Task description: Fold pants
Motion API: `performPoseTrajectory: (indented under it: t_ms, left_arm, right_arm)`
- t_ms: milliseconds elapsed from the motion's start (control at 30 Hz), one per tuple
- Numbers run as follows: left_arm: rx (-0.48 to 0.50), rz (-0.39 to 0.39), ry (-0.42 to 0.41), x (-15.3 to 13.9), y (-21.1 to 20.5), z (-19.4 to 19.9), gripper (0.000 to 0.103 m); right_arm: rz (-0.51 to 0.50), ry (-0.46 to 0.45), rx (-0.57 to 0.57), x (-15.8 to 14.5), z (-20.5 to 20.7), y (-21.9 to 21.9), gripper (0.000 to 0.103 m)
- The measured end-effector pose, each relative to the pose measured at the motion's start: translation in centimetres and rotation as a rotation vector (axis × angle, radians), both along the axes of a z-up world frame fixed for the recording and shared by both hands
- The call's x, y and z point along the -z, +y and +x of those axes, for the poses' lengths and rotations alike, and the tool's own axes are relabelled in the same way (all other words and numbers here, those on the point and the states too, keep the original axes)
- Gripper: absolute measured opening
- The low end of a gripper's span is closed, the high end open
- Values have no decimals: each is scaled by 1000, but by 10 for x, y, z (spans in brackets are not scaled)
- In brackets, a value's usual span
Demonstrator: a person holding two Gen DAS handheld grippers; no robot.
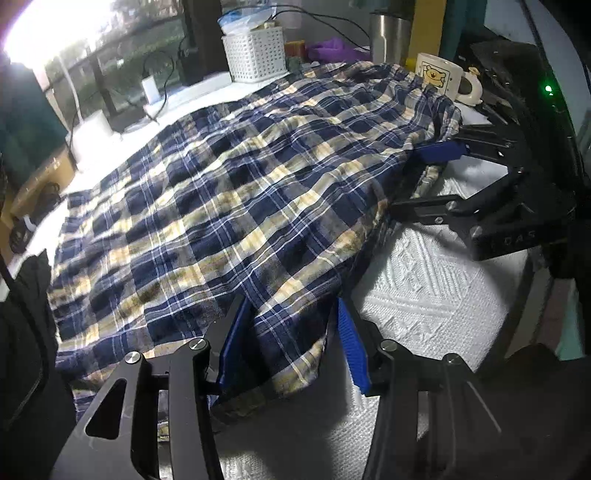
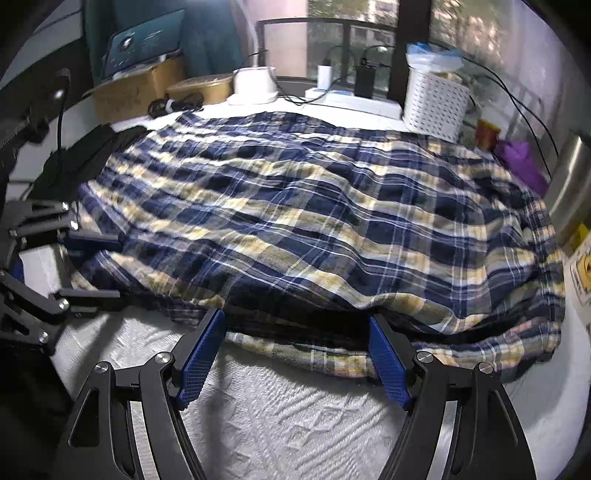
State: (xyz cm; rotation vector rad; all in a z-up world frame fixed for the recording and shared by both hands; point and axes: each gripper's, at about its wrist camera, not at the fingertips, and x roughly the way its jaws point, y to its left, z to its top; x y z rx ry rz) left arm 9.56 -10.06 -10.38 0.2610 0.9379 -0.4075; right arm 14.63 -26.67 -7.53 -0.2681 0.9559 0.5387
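Observation:
Navy, cream and white plaid pants (image 1: 229, 206) lie spread over the white textured table cover (image 1: 436, 295), folded over so the near edge shows two layers. They fill the right wrist view (image 2: 314, 221) too. My left gripper (image 1: 291, 343) is open, its blue pads either side of the near corner of the cloth. My right gripper (image 2: 297, 354) is open at the cloth's doubled near edge; it also shows in the left wrist view (image 1: 428, 170). The left gripper shows at the left of the right wrist view (image 2: 92, 266).
A white perforated basket (image 1: 255, 51), a bear mug (image 1: 439, 74), a steel tumbler (image 1: 389, 35) and a purple item (image 1: 332, 50) stand behind the pants. Cables, chargers and a white bowl (image 2: 255, 83) line the window side. A black garment (image 2: 81, 155) lies at the left.

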Motion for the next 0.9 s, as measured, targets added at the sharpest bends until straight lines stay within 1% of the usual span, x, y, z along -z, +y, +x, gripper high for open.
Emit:
performPoseTrajectory:
  t_ms: [67, 100, 133, 167, 200, 233, 333, 467, 500, 567, 633, 667, 700, 733, 767, 800, 833, 867, 900]
  left_arm:
    - [6, -11, -10, 1, 0, -2, 40]
    - [7, -15, -10, 0, -1, -2, 32]
    - [10, -11, -15, 0, -3, -3, 21]
    - [18, -4, -20, -1, -6, -5, 16]
    - [26, 2, -23, -1, -8, -6, 7]
    - [33, 5, -23, -2, -11, -8, 5]
    - [34, 13, -24, -2, -11, -13, 5]
    - [12, 1, -14, -1, -4, -18, 6]
    - [1, -6, -6, -1, -2, -18, 10]
    - [-12, -25, 17, -3, 3, -21, 13]
    - [-25, -50, 39, -7, 11, -24, 21]
    - [-27, -71, 41, -12, 16, -27, 23]
    - [-34, -92, 32, -18, 23, -30, 28]
    - [-44, -103, 21, -22, 29, -32, 37]
    - [-65, -109, 4, -27, 37, -32, 42]
    - [-93, -114, -17, -31, 45, -32, 49]
    - [-132, -114, -36, -35, 56, -29, 53]
    - [-172, -112, -49, -36, 66, -25, 54]
    - [-228, -105, -60, -35, 79, -20, 54]
  right_arm:
    - [8, -5, -9, 0, -2, -1, 69]
    - [13, -6, -21, -1, -4, 0, 62]
    - [14, -9, -27, -2, -6, 1, 53]
    - [18, -11, -33, -3, -9, 3, 47]
    - [19, -13, -38, -3, -11, 4, 42]
    - [12, -19, -35, -3, -13, 6, 38]
    - [14, -14, -8, -4, -16, 2, 30]
    - [7, -17, 19, -5, -25, -1, 29]
    - [5, -17, 25, -6, -27, -2, 30]
    - [-5, -19, 39, -7, -31, -4, 30]
    - [0, -11, 59, -9, -34, -9, 30]
    - [11, 0, 74, -10, -34, -13, 30]
    - [24, 11, 89, -11, -35, -16, 30]
    - [41, 22, 109, -13, -36, -22, 30]
    - [50, 25, 125, -16, -37, -26, 33]
    - [55, 15, 148, -19, -38, -32, 56]
    - [57, -3, 177, -23, -39, -38, 95]
    - [62, -15, 195, -26, -40, -42, 103]
    - [71, -28, 209, -29, -41, -46, 103]
